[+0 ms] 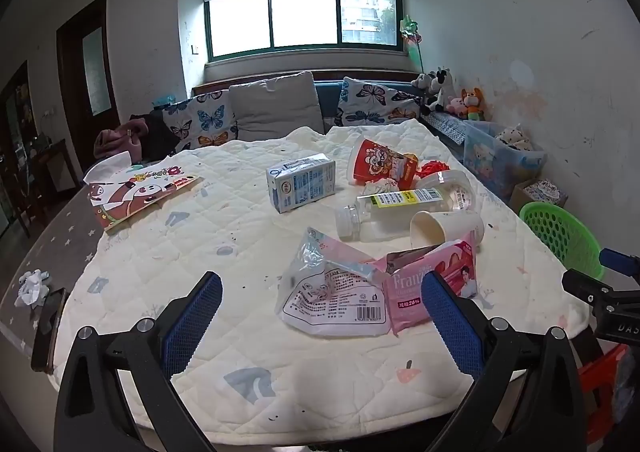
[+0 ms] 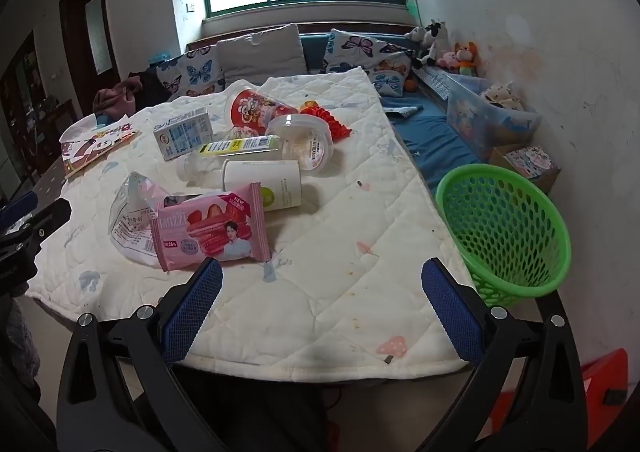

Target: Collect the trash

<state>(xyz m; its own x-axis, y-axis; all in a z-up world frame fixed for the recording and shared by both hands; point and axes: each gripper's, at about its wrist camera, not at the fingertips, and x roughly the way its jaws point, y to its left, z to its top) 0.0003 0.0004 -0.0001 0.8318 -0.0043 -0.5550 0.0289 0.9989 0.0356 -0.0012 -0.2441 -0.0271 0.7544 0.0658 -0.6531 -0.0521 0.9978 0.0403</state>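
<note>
Trash lies on a quilted white cloth [image 1: 224,220] over a table: a pink snack wrapper [image 1: 434,284] [image 2: 212,228], a clear plastic bag [image 1: 332,292] [image 2: 128,220], a white paper cup [image 1: 446,228] [image 2: 264,184] on its side, a clear bottle [image 1: 396,208] [image 2: 236,150], a milk carton [image 1: 300,182] [image 2: 182,134], a red printed cup [image 1: 380,164] [image 2: 256,110] and a clear lidded tub [image 2: 304,140]. A green mesh basket [image 2: 504,224] [image 1: 560,232] stands at the table's right edge. My left gripper [image 1: 322,312] is open above the near edge, in front of the bag. My right gripper [image 2: 322,296] is open, just right of the pink wrapper.
A cartoon-printed paper bag [image 1: 140,192] [image 2: 96,146] lies at the far left of the cloth. A phone [image 1: 50,328] and crumpled tissue [image 1: 32,286] sit on the grey table edge. Behind are butterfly cushions [image 1: 208,120], plush toys [image 1: 448,92] and a plastic bin [image 2: 488,120].
</note>
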